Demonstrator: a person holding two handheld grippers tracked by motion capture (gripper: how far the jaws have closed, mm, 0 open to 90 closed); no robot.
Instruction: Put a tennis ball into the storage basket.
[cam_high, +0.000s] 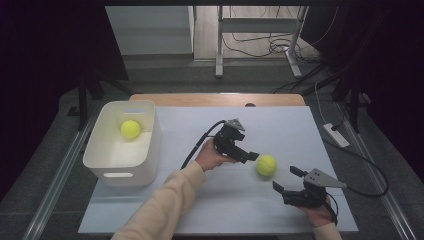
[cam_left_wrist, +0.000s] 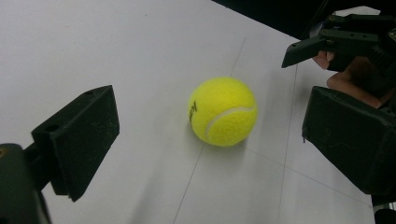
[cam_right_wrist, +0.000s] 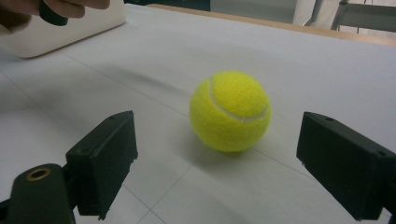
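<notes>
Both black two-jaw tongs stand released: the left gripper and the right gripper flank a fuzzy yellow tennis ball without touching it. It rests on the white-covered bench, toward its right edge. A second yellow ball lies inside the white plastic bin at the left edge.

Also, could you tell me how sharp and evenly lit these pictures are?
High view: dark surroundings, bright table. Left gripper view: the tennis ball is sharp, with a soft shadow at its base. Right gripper view: the ball is fairly sharp, and the bin behind is blurred.
</notes>
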